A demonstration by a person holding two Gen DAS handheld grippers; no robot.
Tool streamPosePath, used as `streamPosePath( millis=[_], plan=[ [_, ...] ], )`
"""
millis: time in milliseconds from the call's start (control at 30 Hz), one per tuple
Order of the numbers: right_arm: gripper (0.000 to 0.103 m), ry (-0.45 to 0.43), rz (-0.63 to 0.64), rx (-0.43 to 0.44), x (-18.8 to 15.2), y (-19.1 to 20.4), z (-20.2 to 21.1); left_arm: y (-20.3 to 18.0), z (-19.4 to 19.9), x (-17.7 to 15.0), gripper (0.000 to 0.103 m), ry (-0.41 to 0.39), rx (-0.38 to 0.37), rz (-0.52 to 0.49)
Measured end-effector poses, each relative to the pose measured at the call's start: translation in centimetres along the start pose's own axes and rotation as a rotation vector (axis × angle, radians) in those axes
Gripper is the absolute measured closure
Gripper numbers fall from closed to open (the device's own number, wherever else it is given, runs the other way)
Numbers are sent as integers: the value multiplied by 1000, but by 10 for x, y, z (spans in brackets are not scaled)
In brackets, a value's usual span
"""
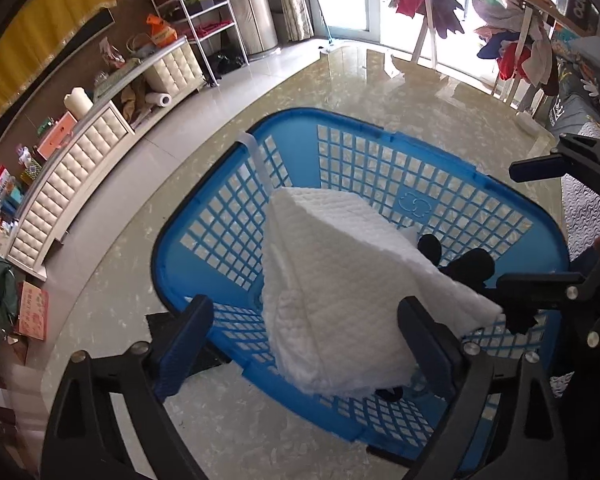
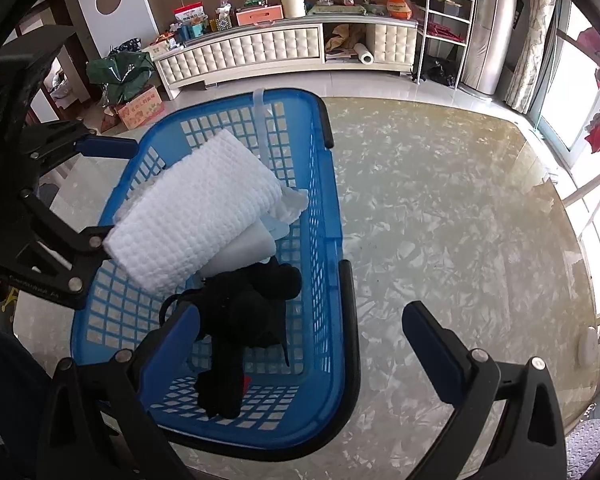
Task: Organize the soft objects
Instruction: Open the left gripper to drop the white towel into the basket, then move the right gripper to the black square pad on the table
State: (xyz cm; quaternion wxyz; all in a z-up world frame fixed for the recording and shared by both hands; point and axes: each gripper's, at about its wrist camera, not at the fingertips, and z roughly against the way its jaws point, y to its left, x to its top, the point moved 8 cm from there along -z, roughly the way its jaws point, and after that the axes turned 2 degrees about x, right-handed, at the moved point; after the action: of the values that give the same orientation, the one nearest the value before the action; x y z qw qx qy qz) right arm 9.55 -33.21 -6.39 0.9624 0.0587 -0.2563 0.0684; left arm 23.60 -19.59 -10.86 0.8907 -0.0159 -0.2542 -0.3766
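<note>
A blue plastic laundry basket (image 1: 296, 115) (image 2: 288, 95) stands on a glossy marbled tabletop. Inside it a folded white waffle-weave towel (image 1: 340, 264) (image 2: 196, 208) lies tilted, its lower end resting on a black soft item (image 1: 470, 266) (image 2: 252, 312). My left gripper (image 1: 306, 338) (image 2: 110, 192) is open over the basket's near rim. The towel's near end lies between its blue-padded fingers (image 1: 186, 344), and the left pad stands well clear of the cloth. My right gripper (image 2: 300, 340) (image 1: 540, 224) is open above the basket's other side, gripping nothing; the black item is just beyond its left finger (image 2: 172, 346).
The tabletop (image 2: 440, 220) stretches to the right of the basket. A long white padded cabinet (image 2: 268, 50) with clutter on top lines the far wall. A white shelf rack (image 2: 444, 20) stands beside it. Clothes hang on a drying rack (image 1: 512, 48) by the window.
</note>
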Motion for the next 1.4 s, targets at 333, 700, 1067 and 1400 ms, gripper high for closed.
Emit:
streamPosePath(
  millis=[333,700,1067,1400],
  plan=[
    [1,-34,13,0,0,17,19,-3,50,-16,9,-101,-13,48],
    [1,-54,54,-8,-2,50,35,-7,90,-43,0,-176,-10,71],
    [1,-68,106,-31,9,89,34,30,105,-79,0,-193,43,131],
    [1,-73,166,-9,35,133,13,91,106,-123,0,-157,124,304]
  ],
)
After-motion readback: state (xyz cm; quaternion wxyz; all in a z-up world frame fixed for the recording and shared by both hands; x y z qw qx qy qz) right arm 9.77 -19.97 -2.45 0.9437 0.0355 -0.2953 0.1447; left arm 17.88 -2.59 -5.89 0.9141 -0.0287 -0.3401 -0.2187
